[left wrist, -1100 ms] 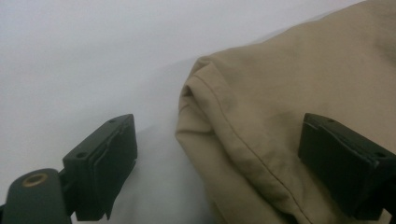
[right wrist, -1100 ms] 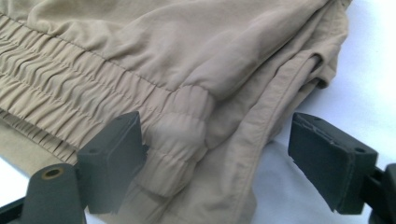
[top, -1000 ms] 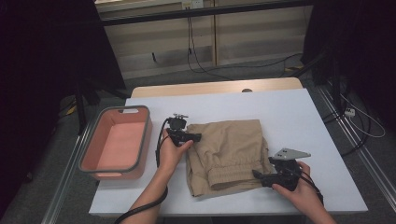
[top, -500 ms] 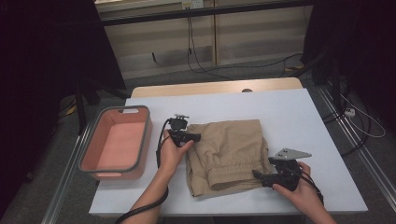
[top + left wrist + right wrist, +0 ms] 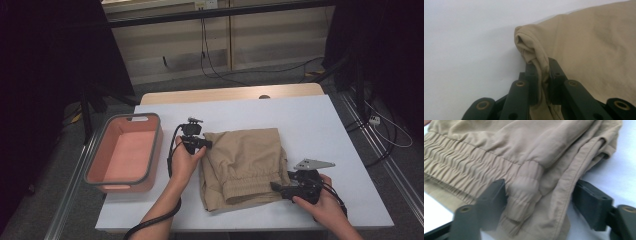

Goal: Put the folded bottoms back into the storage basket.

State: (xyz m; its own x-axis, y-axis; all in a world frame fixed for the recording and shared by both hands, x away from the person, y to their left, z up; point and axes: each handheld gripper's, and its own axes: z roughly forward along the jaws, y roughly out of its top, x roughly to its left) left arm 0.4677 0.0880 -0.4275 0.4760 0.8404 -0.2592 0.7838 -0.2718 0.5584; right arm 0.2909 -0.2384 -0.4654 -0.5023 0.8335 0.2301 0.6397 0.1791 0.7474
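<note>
A: White tabletop (image 5: 320,130), seen from above, carries how many items?

B: Two. One folded pair of tan cotton shorts with an elastic waistband (image 5: 245,165) lies near the middle of the table, toward the person's edge. One salmon-pink rectangular plastic bin with a grey rim (image 5: 123,150) stands at the table's left end, apart from the shorts.

A: And the tools?

B: Two hand-held grippers. The left gripper (image 5: 202,145) sits at the shorts' far left corner; its jaws have just been closing and now pinch a bunched fold of tan cloth, as the left gripper view (image 5: 541,82) shows. The right gripper (image 5: 277,187) lies at the near right corner by the waistband.

A: Is the right one clamped?

B: Its jaws have just been closing, with the gathered waistband end between them (image 5: 536,202), but both pads stand clear of the cloth.
</note>
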